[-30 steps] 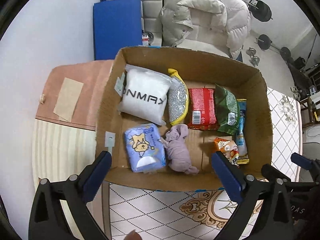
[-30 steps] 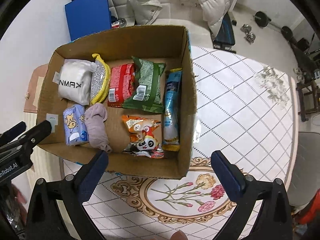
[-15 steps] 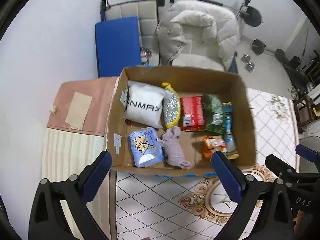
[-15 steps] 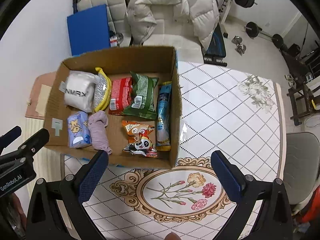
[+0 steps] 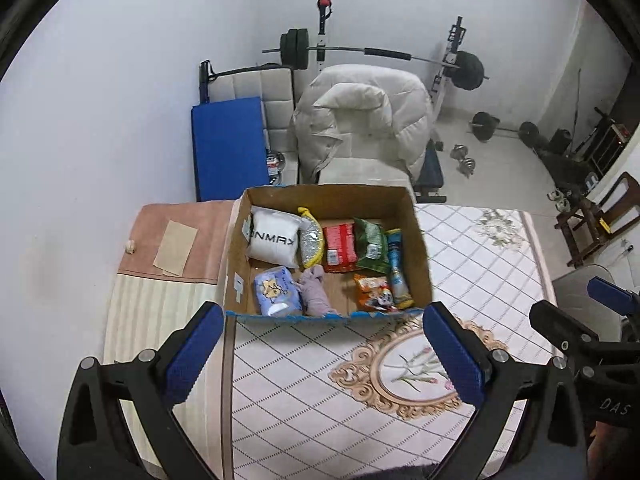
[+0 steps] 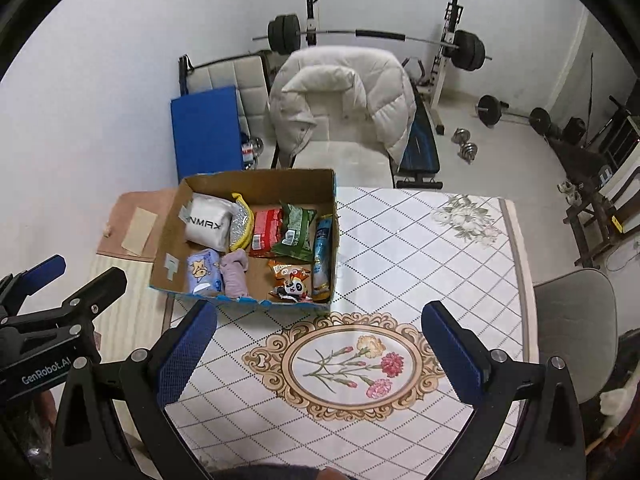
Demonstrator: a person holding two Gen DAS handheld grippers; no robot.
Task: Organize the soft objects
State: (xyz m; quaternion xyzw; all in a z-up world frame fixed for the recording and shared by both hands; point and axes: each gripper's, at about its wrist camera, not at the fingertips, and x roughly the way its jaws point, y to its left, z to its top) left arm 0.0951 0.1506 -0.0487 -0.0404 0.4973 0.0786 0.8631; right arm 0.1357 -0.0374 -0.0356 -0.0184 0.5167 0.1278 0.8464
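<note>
A cardboard box [image 5: 420, 240] [image 6: 168, 248] stands on the patterned tablecloth. It holds a white pouch [image 5: 274, 240], a yellow-edged silver pack [image 5: 311, 238], a red pack [image 5: 339, 246], a green pack [image 5: 372, 244], a blue tube pack [image 5: 396, 268], an orange panda snack [image 6: 290, 280], a blue tissue pack [image 5: 276, 292] and a mauve cloth [image 5: 316, 290]. My left gripper [image 5: 320, 348] is open and empty, near side of the box. My right gripper [image 6: 320, 344] is open and empty, over the floral medallion [image 6: 344, 364].
A pink mat [image 5: 180, 240] with a tan card lies left of the box. Behind the table stand a chair with a white puffer coat [image 5: 360, 120], a blue pad [image 5: 228, 144] and a barbell rack. A grey chair [image 6: 576, 320] stands at right.
Both grippers have pulled back and up from the box, so it looks smaller and farther. The box contents have not moved. Both stay open.
</note>
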